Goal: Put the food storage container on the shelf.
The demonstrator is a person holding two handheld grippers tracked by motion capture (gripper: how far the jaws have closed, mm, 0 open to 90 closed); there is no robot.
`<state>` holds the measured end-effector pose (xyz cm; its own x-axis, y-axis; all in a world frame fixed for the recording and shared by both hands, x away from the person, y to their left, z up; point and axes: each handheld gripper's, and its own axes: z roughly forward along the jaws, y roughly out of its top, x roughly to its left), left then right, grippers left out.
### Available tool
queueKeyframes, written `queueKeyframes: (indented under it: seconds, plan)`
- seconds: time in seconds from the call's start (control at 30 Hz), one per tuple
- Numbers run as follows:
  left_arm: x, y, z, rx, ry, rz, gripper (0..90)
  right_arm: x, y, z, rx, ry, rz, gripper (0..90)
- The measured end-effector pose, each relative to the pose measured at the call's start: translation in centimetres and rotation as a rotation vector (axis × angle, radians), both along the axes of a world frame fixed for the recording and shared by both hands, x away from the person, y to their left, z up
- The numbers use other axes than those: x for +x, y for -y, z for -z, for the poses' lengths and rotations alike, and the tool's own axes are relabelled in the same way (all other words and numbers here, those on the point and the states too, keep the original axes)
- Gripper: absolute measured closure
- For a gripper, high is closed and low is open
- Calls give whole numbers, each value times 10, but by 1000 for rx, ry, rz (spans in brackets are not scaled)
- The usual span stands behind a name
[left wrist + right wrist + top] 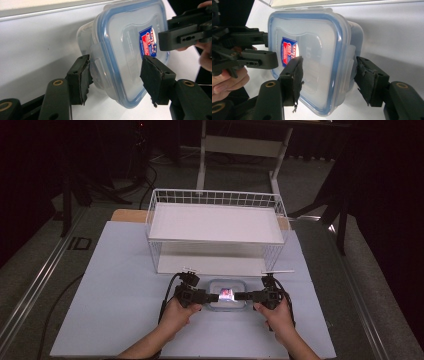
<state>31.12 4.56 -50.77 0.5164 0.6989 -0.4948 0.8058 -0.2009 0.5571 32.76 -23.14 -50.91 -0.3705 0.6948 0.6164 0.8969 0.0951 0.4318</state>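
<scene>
Pale blue sheeting covers the table (125, 285), and at its far side stands a white wire basket rack (216, 227) with two flat shelves. Just in front of the rack, near the person's edge, sits a clear plastic container (226, 296) with a blue-rimmed snap lid and a red-and-blue label (148, 41). It lies between the two grippers, which come at it from opposite ends. In the left gripper view, the left gripper (115, 72) clasps one end of the container, one pad on the lid, the other against the side latch. The right gripper (328, 75) grips the opposite end the same way, lid and latch squeezed between its pads.
</scene>
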Motion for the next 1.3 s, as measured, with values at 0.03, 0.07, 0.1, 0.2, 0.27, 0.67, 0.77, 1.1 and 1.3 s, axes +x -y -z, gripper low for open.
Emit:
queueKeyframes:
  seconds: [0.03,0.07,0.1,0.2,0.27,0.67,0.77,1.1,1.3]
  plan:
    - [-2,1,-2,14,6,-2,432,-1,-1,-1,-6,9,1,411]
    - [-3,2,-2,22,9,-6,433,-3,-1,-2,-14,17,-3,412]
    - [-3,3,-3,24,11,-12,433,-4,-1,-2,-14,23,-2,412]
    - [-5,4,-3,23,14,-25,434,-4,-1,-1,-9,27,1,412]
    - [-6,4,-4,34,28,-28,435,-4,-1,-2,-10,29,0,412]
    - [0,-6,-16,16,97,-60,446,4,-12,-17,-25,97,-6,407]
    - [3,-8,-25,9,125,-66,447,6,-14,-26,-21,121,0,407]
    - [13,-21,-45,-18,202,-107,460,24,-24,-50,21,203,21,406]
    - [23,-27,-34,-44,194,-131,459,35,-32,-48,6,226,25,406]
